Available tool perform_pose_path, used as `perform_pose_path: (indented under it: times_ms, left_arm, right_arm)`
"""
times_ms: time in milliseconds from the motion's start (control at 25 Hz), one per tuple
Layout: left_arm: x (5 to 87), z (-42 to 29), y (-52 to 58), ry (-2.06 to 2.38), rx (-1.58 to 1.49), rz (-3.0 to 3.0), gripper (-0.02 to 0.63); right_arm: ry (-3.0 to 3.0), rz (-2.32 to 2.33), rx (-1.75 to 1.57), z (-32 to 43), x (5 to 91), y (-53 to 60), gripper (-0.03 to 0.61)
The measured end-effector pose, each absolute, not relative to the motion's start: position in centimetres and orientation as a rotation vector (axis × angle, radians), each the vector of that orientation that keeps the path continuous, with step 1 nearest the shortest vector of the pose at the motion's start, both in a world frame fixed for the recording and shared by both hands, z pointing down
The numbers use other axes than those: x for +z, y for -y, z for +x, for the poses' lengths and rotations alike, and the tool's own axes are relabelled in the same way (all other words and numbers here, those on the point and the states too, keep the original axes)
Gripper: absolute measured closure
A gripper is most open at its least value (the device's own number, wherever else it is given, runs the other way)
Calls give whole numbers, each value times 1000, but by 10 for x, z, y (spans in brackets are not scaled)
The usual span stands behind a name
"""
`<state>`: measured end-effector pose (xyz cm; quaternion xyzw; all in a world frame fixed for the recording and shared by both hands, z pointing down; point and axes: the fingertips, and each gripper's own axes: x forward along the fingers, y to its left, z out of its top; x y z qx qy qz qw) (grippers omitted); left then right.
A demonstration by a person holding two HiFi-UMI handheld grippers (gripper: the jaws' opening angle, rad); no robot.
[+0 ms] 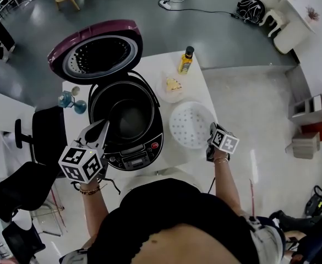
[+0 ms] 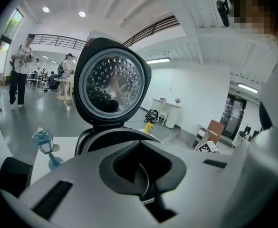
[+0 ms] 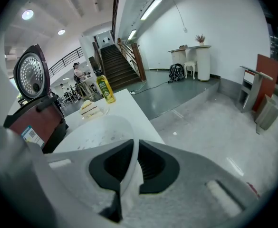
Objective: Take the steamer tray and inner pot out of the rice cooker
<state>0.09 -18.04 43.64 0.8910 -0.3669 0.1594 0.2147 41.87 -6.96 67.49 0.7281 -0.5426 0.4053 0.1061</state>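
The rice cooker (image 1: 133, 154) stands open on the white table (image 1: 200, 95), its maroon lid (image 1: 97, 51) tipped back. The dark inner pot (image 1: 129, 117) sits inside it. My left gripper (image 1: 102, 127) is at the pot's near left rim, shut on that thin metal edge, which shows between the pads in the left gripper view (image 2: 141, 172). The white perforated steamer tray (image 1: 191, 124) is out of the cooker, low at the table to its right. My right gripper (image 1: 211, 138) is shut on the tray's near rim (image 3: 100, 132); whether the tray rests on the table I cannot tell.
A yellow oil bottle (image 1: 186, 59) and a plate with a piece of cake (image 1: 173, 86) stand behind the tray. A small blue lantern ornament (image 1: 71, 100) stands left of the cooker. A black chair (image 1: 48, 133) is beside the table's left edge.
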Motion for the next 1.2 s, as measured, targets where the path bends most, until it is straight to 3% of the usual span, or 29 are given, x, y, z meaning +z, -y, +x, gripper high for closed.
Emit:
perform_pose_path:
  times_ms: [360,760,1200]
  left_arm:
    - [432,1,183,1016,440,2494,609]
    - [433,-6,185,1033,442,2491,609]
    - [430,-23,193,1116,448,2488,609]
  right_arm:
    - [1569,2068,1175,418,683,69,542]
    - [1465,2116,857,434,633,82,491]
    - [1932,1904,464,316,506,177,497]
